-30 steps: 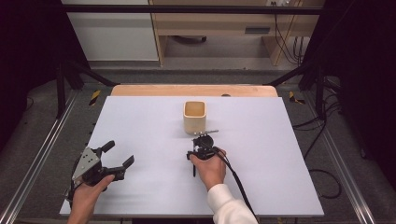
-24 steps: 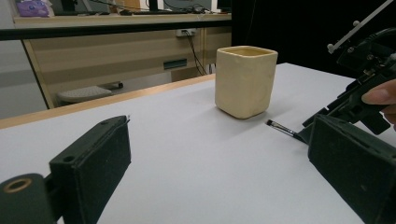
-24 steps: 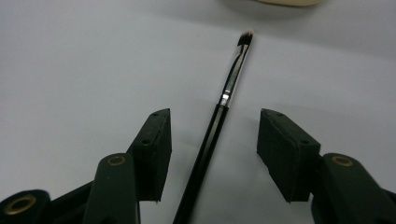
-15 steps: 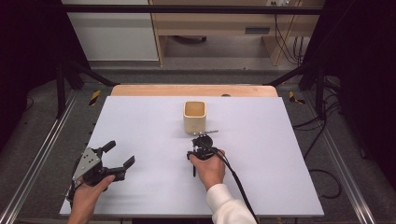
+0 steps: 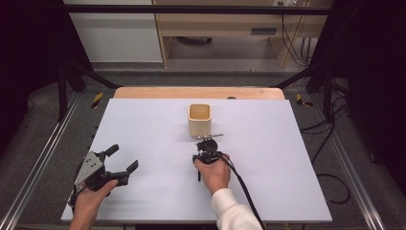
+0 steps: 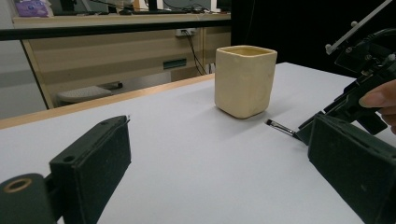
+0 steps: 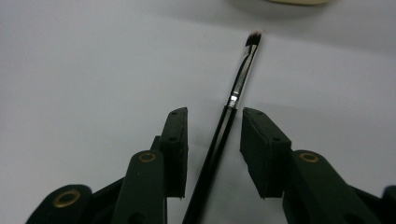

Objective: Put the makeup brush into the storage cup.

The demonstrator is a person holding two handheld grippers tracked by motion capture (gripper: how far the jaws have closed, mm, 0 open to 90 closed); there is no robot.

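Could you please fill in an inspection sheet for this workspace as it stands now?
Surface: white board on a wooden table, bare apart from the job's things.
Job's things: cream cup, upright, mid-board; thin black brush lying flat just short of it, bristles toward the cup.
Clutter: nothing seen.
Grippers: right gripper low over the board, jaws just been closing, straddling the brush handle with a gap on each side, pads not yet pressing. Left gripper open, holding nothing, at the board's near left.
Cables: black cable trails from the right gripper along the sleeve; more cables on the floor at right.
Surroundings: wooden desk behind, metal frame rails, dark sides.
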